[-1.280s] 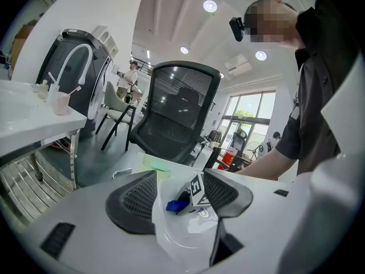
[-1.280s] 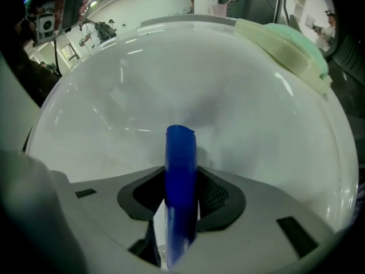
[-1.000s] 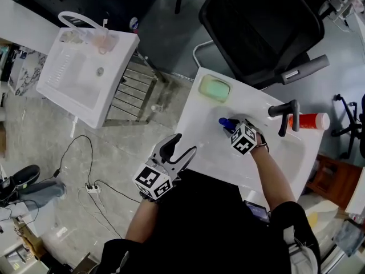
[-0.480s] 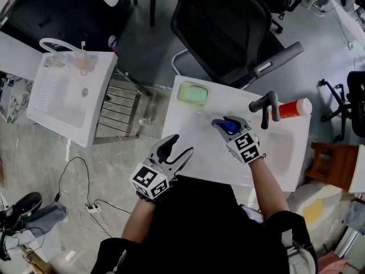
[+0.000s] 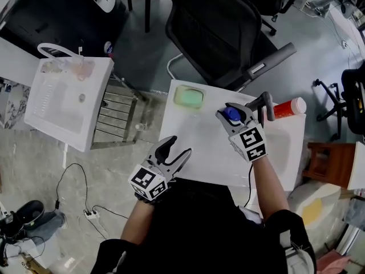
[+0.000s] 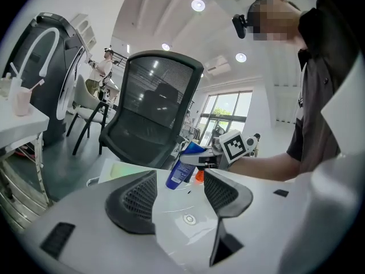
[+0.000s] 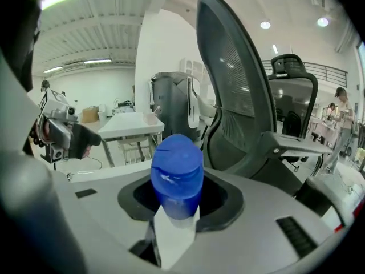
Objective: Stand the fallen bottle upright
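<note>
My right gripper (image 5: 235, 112) is shut on a blue bottle (image 5: 230, 116) and holds it in the air above the white table (image 5: 199, 147). In the left gripper view the blue bottle (image 6: 182, 165) hangs tilted, its lower end down and to the left, clear of the tabletop. In the right gripper view the blue bottle (image 7: 177, 176) stands between the jaws with its rounded end toward the camera. My left gripper (image 5: 178, 148) is open and empty at the table's near left edge, well apart from the bottle.
A green soap dish (image 5: 189, 96) lies at the table's far left corner. A black faucet (image 5: 259, 104) stands just right of the held bottle, and an orange-red bottle (image 5: 288, 107) lies beyond it. A black office chair (image 5: 217, 33) is behind the table; a white sink unit (image 5: 63, 101) stands to the left.
My right gripper has risen off the tabletop with the blue bottle and turned, and now sits closer to the faucet. The left gripper has hardly moved.
</note>
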`<state>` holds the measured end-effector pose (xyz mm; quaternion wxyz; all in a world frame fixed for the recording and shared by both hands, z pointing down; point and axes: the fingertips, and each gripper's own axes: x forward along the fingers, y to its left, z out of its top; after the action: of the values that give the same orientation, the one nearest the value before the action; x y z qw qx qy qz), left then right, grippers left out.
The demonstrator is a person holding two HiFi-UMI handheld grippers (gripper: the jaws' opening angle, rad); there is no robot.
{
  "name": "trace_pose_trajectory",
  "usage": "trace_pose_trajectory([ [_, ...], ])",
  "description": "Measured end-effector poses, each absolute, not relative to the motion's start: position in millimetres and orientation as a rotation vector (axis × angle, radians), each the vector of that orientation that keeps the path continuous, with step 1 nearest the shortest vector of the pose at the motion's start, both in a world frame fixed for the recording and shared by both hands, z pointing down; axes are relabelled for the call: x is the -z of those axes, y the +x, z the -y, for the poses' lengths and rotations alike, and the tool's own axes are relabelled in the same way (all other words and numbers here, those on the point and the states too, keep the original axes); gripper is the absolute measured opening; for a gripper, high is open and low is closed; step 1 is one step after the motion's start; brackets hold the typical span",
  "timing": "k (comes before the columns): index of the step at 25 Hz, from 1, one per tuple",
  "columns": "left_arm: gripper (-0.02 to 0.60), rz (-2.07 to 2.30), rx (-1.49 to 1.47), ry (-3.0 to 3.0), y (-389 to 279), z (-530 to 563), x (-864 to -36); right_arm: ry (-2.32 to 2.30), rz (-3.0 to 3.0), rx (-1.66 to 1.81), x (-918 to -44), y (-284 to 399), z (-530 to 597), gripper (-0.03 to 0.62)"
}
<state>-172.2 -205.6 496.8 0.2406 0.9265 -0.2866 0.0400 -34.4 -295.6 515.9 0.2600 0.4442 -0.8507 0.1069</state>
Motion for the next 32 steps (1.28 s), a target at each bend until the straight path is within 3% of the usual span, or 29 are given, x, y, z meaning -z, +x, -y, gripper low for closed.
trace_pose_trajectory([
  [25, 0.273, 0.855, -0.144, 2.556, -201.0, 210.6, -493.7, 1.401, 2.156, -0.262, -535.6, -13.3, 374.4, 0.163],
  [32, 0.273, 0.868, -0.142, 2.547, -206.6, 210.1, -493.4, 1.466, 2.128, -0.175, -530.3, -8.5, 375.8, 0.252],
])
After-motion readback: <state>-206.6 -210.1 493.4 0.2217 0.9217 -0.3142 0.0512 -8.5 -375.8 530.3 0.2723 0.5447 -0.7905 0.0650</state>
